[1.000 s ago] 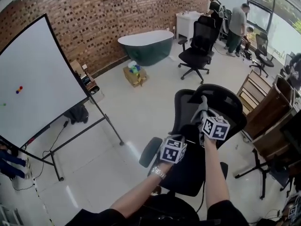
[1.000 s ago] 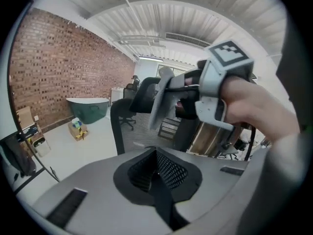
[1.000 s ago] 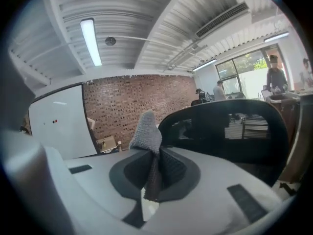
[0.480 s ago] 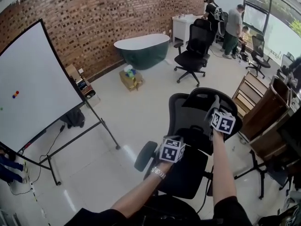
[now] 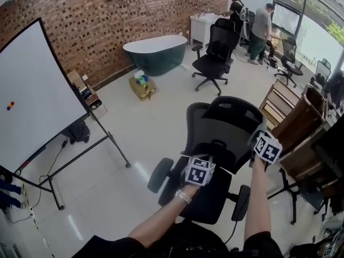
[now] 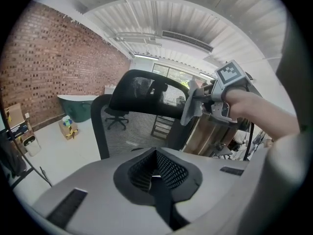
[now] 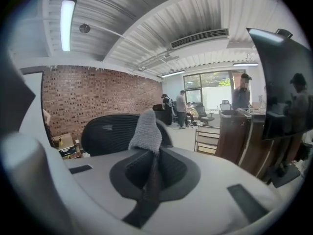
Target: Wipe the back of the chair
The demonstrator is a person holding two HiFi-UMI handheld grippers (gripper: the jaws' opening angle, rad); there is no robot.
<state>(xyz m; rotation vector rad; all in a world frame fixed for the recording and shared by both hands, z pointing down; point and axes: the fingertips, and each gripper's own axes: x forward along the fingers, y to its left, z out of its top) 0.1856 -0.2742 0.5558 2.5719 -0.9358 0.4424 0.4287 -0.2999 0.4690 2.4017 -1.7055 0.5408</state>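
The black mesh office chair [image 5: 215, 136] stands in front of me, its seat nearest and its headrest [image 5: 232, 107] on top. My right gripper [image 5: 262, 136] is at the right edge of the chair's back, shut on a grey cloth [image 7: 145, 130] that sticks up from its jaws. From the left gripper view the cloth [image 6: 190, 106] hangs beside the headrest [image 6: 146, 93]. My left gripper [image 5: 200, 168] hovers over the seat, facing the mesh back [image 6: 129, 136]. Its jaws are closed with nothing between them.
A whiteboard on a wheeled stand [image 5: 37, 90] fills the left. A green bathtub [image 5: 153, 52], a cardboard box [image 5: 141, 85] and a second office chair [image 5: 215, 55] stand beyond. Wooden cabinets [image 5: 290, 114] crowd the right. People [image 5: 262, 26] stand at the far back.
The right gripper with the cloth has slid from the middle of the headrest to the right and down, to the chair's right edge. The left gripper has barely moved.
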